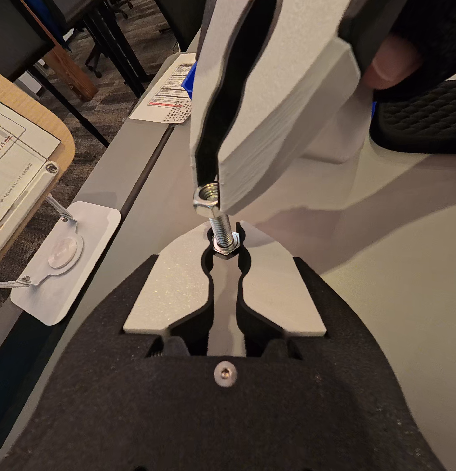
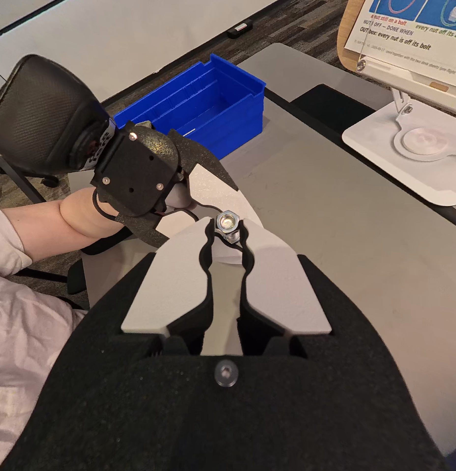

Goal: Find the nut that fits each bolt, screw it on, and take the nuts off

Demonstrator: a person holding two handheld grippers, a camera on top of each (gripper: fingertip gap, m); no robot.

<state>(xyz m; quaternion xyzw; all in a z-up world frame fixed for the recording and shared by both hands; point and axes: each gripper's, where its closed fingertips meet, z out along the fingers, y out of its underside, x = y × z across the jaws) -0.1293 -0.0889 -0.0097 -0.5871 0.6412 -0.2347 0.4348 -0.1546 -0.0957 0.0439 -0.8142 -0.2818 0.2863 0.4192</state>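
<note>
A silver bolt (image 1: 222, 230) stands upright between my two grippers above the grey table (image 2: 336, 242). My left gripper (image 1: 225, 240) is shut on the bolt's hex head. A silver hex nut (image 1: 206, 202) sits on the top end of the thread. My right gripper (image 1: 207, 190) comes down from above and is shut on that nut. In the right wrist view the nut (image 2: 227, 222) shows end-on between the tips of my right gripper (image 2: 227, 229), with the bolt (image 2: 233, 238) under it. The left gripper's white fingers (image 2: 214, 193) reach in from the left, held by a hand.
A blue bin (image 2: 257, 102) stands on the table behind the grippers. A white stand base (image 2: 400, 163) with a sheet holder is at the right; it also shows in the left wrist view (image 1: 63, 267). A printed sheet (image 1: 168, 102) lies at the table edge. A black chair (image 2: 38, 109) is on the left. Tip to tip, the grippers are about 6 cm apart.
</note>
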